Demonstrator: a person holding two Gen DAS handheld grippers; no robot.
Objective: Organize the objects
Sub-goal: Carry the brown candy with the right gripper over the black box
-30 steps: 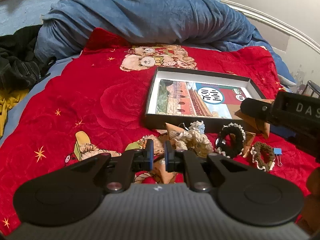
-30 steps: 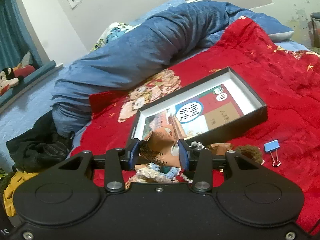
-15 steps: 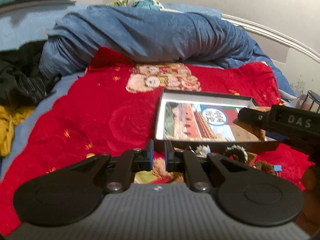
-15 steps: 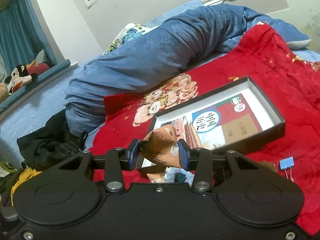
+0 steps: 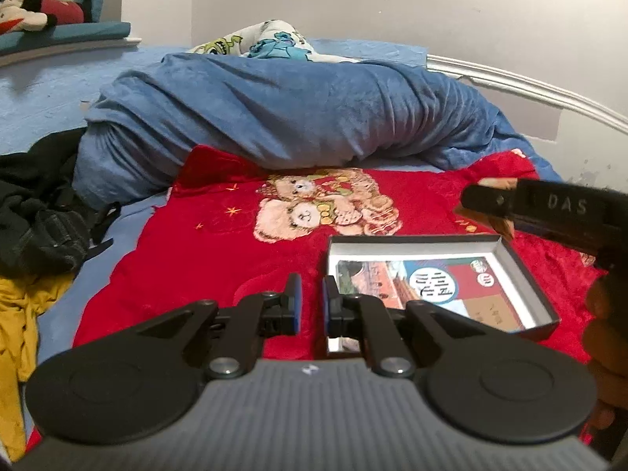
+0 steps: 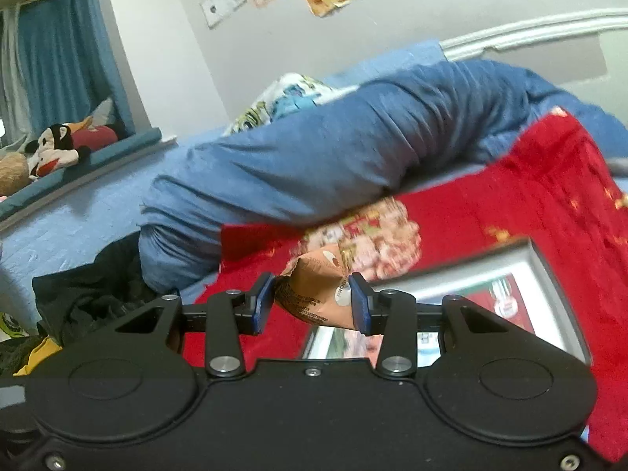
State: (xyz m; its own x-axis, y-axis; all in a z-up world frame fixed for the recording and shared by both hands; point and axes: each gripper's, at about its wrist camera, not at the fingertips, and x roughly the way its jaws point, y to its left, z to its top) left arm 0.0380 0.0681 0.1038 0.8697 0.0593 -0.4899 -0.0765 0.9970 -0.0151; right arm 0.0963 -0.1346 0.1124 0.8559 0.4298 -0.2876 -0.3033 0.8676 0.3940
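Packet [image 6: 314, 294] — pinched in right tongs [image 6: 311, 300].

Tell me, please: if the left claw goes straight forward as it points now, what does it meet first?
Probably the red blanket, just left of the open box. The left claw is shut and empty; depth is uncertain.

Ahead of your gripper, a red blanket [image 5: 219, 243] printed with teddy bears lies below a plain blue duvet [image 5: 282, 114], beside a black-walled, white-lined box [image 5: 526, 274].
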